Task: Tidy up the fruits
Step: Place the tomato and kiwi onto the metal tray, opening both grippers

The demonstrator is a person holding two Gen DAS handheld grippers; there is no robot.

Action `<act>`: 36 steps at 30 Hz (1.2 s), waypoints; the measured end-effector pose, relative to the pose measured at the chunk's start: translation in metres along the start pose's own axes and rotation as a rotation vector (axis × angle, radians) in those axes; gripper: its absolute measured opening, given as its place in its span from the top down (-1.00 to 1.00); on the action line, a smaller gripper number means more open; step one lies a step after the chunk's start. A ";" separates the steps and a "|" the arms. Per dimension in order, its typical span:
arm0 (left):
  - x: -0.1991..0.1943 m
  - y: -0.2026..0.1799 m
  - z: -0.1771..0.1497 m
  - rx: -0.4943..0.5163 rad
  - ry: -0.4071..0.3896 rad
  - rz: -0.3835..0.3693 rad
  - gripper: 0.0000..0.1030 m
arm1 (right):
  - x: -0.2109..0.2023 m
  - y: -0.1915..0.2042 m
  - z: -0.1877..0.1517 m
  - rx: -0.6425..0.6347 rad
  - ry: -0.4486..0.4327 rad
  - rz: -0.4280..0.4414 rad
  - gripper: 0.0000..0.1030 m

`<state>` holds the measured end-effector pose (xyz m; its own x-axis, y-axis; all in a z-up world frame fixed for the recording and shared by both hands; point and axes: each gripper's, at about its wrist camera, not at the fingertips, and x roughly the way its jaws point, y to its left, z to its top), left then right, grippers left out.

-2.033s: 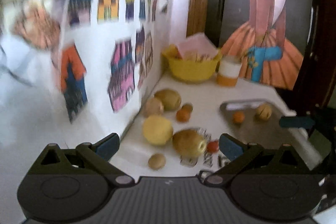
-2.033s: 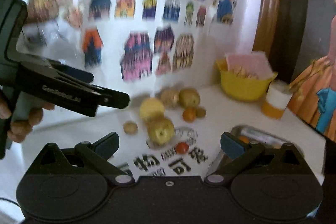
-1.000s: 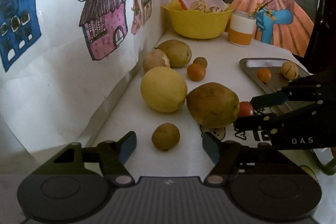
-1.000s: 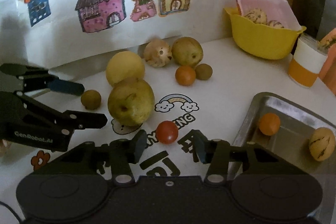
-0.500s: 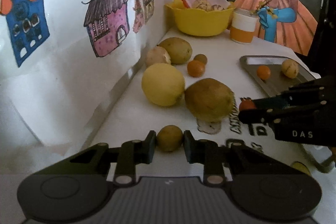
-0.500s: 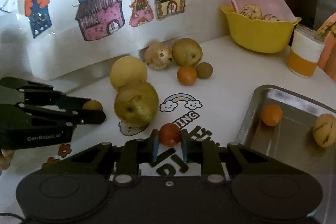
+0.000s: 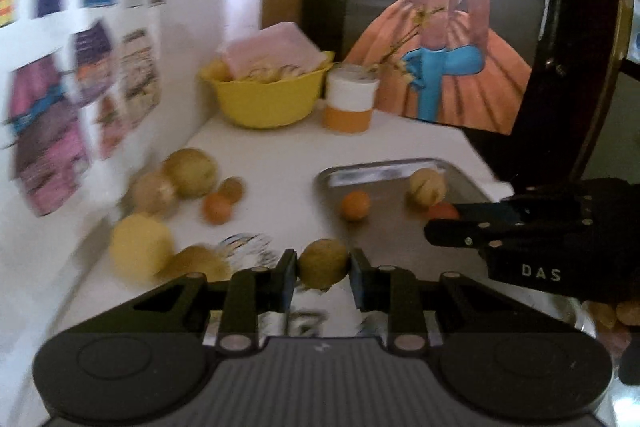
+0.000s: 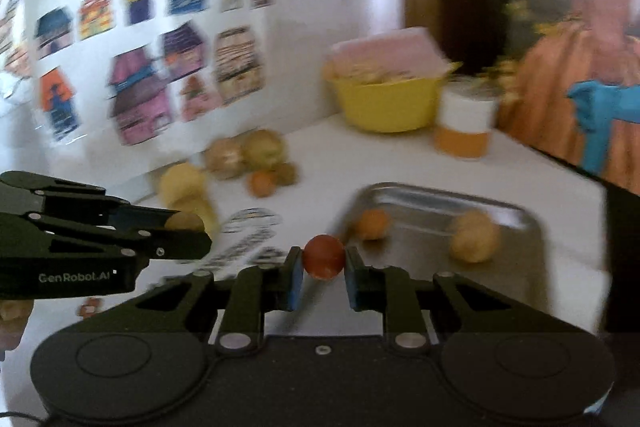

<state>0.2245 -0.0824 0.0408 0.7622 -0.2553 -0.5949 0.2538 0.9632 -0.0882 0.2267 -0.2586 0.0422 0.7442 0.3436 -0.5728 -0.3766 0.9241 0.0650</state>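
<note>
Left gripper (image 7: 323, 265) clamps a brown fruit (image 7: 322, 263), right gripper (image 8: 323, 263) a red fruit (image 8: 323, 256); either round fruit may slip before reaching the tray (image 8: 528, 227) at 1 o'clock.

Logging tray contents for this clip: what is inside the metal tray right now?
Inside the metal tray lie a small orange fruit and a pale yellow striped fruit. The right gripper, holding a red tomato, covers the near corner, so anything there is hidden.
</note>
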 end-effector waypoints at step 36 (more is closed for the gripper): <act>0.065 -0.037 0.012 -0.016 0.021 -0.033 -0.56 | 0.011 -0.071 -0.018 0.043 0.030 -0.153 -0.12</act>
<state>0.2714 -0.1360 0.0148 0.7410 -0.2852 -0.6079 0.2687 0.9556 -0.1208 0.2523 -0.3237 0.0168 0.7738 0.1935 -0.6031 -0.2357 0.9718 0.0094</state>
